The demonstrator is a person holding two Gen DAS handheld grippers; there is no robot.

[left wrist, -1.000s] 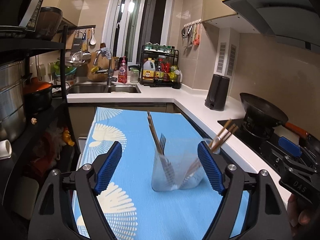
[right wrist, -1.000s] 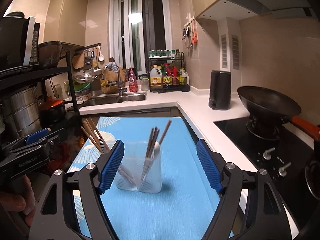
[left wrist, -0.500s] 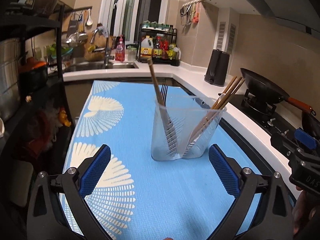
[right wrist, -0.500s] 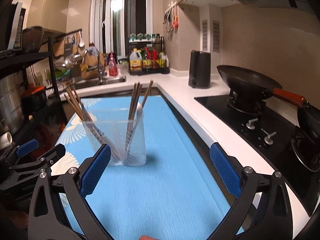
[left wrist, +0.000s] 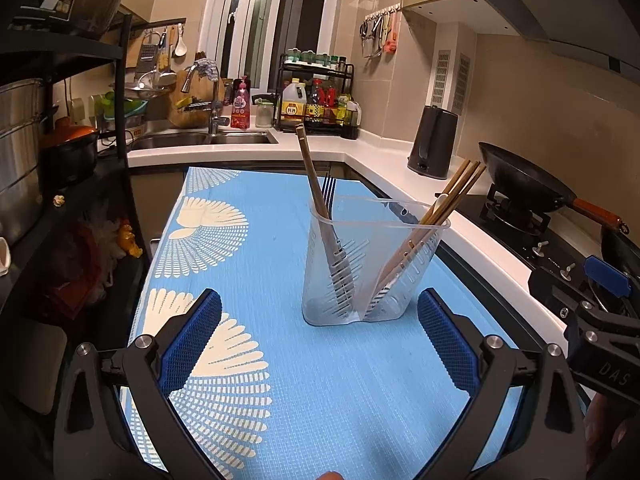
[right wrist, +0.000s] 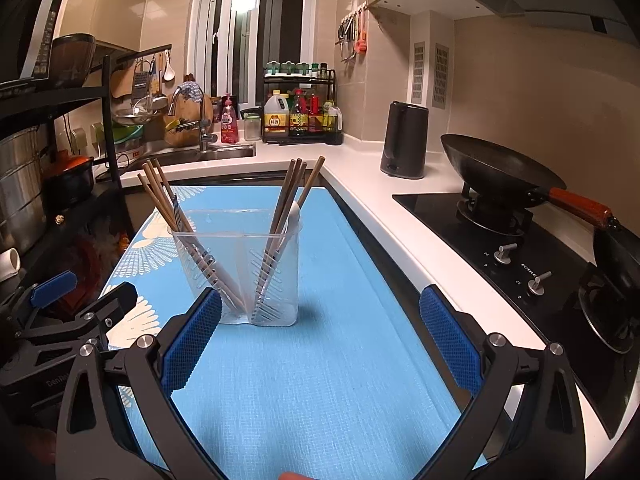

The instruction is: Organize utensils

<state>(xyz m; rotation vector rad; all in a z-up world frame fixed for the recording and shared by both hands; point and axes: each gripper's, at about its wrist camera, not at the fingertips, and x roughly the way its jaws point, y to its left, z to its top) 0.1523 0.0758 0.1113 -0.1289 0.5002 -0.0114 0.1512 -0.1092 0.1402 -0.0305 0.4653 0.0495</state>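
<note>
With both my left gripper (left wrist: 318,344) and right gripper (right wrist: 320,344) spread wide and empty, the utensil holder (left wrist: 370,264) stands upright ahead, nearer the right.

1. "DAS" stands in pale letters on the black body of the right gripper (left wrist: 600,344), seen at the edge of the left wrist view.
2. "FOTILE" is printed in white on the black hob (right wrist: 532,256), beside its knobs.
3. Bottle labels on the spice rack (right wrist: 298,108) are too small to read.
</note>
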